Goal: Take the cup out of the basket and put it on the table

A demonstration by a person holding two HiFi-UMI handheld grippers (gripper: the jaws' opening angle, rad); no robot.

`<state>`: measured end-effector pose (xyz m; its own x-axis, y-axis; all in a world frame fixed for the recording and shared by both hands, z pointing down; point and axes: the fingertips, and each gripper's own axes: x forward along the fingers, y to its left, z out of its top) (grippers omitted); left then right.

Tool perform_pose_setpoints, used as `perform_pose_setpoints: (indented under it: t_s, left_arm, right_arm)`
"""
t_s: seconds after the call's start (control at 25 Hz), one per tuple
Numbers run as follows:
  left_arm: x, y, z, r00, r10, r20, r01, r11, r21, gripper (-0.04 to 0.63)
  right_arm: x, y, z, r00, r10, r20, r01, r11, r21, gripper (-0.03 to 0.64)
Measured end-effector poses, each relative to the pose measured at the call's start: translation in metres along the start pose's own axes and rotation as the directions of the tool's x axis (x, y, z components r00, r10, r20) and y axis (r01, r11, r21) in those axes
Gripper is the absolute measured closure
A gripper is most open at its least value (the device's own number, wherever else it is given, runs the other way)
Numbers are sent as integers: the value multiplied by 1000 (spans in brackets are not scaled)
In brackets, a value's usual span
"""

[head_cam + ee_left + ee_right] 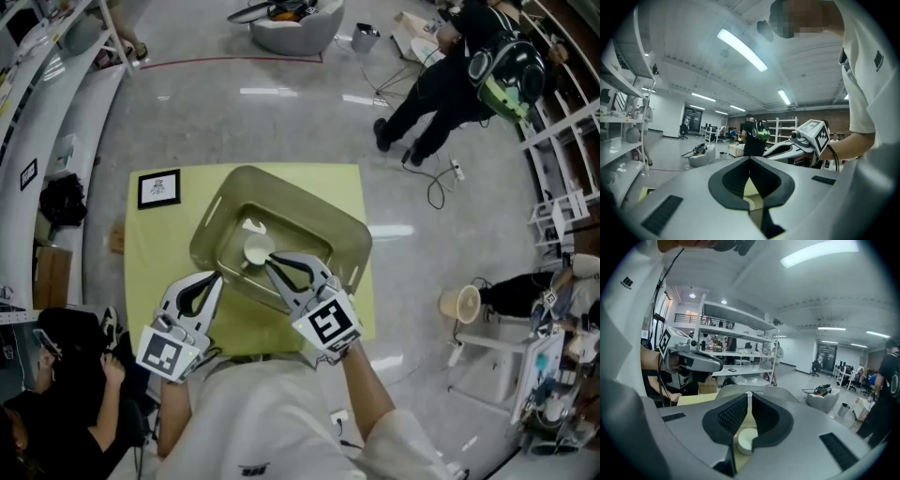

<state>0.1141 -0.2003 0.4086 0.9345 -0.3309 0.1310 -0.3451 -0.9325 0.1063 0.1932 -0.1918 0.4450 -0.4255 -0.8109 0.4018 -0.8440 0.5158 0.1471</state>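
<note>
table: yellow top, carries basket and card.
basket: translucent olive, sits centre to right of table, askew to its edges; one corner at far edge, another at right edge.
cup: white, round, inside basket on its floor, toward near-left wall; not yet on table.
white bit: small, in basket just beyond cup on far side; cannot tell what it is.
card: black frame, white middle, flat near far-left corner of table, well apart from basket.
right gripper: reaches over basket's near wall, tips inside basket just beside cup; contact with cup cannot be told from head view.
right gripper jaws: together at tips in right gripper view, nothing clearly clamped; cup shows low down through the hollow between the black pads.
left gripper: over near-left part of table, tips at outside of basket's near-left wall, not in basket.
left gripper jaws: together at tips in left gripper view, empty; yellow table shows through the hollow between them.
cross views: right gripper's marker cube seen at right of left gripper view; left gripper seen at left of right gripper view.
person: dark clothes, backpack, stands on floor well beyond table's far-right corner.
</note>
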Motion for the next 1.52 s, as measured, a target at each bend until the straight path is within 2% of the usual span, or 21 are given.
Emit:
perform_pose_setpoints:
  t_s: [0.28,0.48,0.72,1.04,1.4,1.52]
  left_arm:
    - [15,8,-10,999,8,-50,-7,1000,5,595]
    - [23,16,-15,998,13,-64,-13,1000,5,595]
    - [32,22,-19,996,26,-85,-26,1000,0,595]
    - [39,31,-28,993,39,-116,-39,999,-1,595]
    - [45,37,-36,990,41,-136,-43,999,-10,595]
    - [44,39,-38,989,43,-143,-46,999,-15,595]
  right_arm:
    - [30,-14,-27,994,73,-85,-79,995,-66,598]
    - [57,-15,-61,969,147,-199,-178,973,-146,552]
    - [82,-9,-104,905,248,-345,-334,917,-219,424]
    - [110,3,-153,809,350,-472,-500,831,-242,280]
    - [133,15,-192,705,406,-582,-626,743,-239,206]
    - [139,17,-201,688,411,-598,-642,729,-236,202]
